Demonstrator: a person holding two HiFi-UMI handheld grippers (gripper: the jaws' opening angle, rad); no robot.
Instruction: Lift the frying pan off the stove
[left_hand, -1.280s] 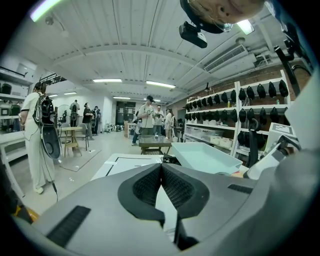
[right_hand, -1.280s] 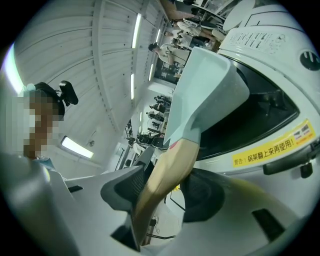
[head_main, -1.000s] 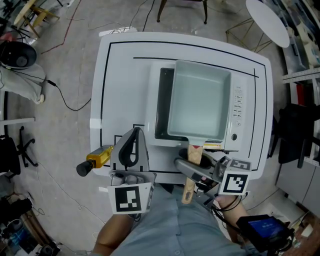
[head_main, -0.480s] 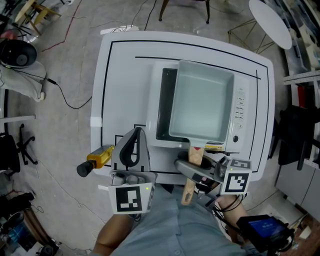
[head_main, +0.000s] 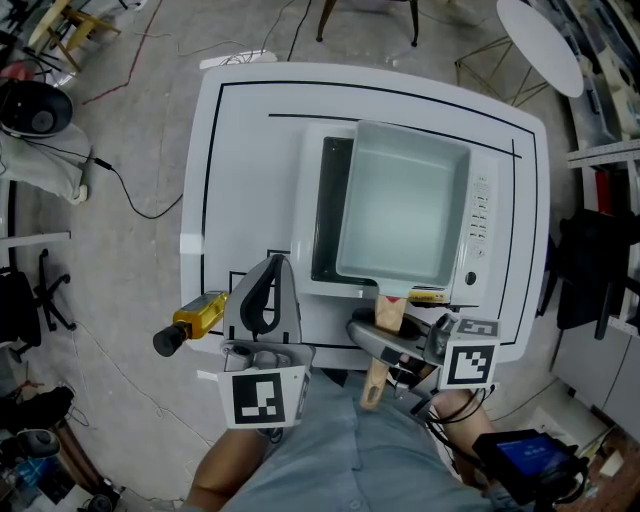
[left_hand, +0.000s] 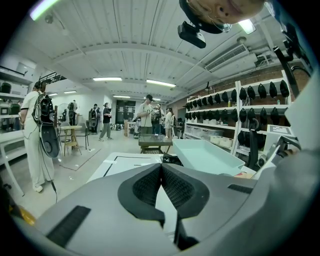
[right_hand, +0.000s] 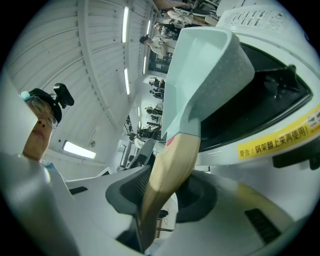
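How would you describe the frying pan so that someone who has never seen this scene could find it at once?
On the white table sits a white stove with a black cooking surface. The frying pan lies over that stove. It is the only pale green, square, deep-sided thing there, with a light wooden handle pointing towards the person.

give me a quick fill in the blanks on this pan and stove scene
1. Under the pale green frying pan is the white ___.
2. Its ___ handle points toward the person.
3. The left gripper, jaws together, holds ___.

Missing words: stove; wooden; nothing
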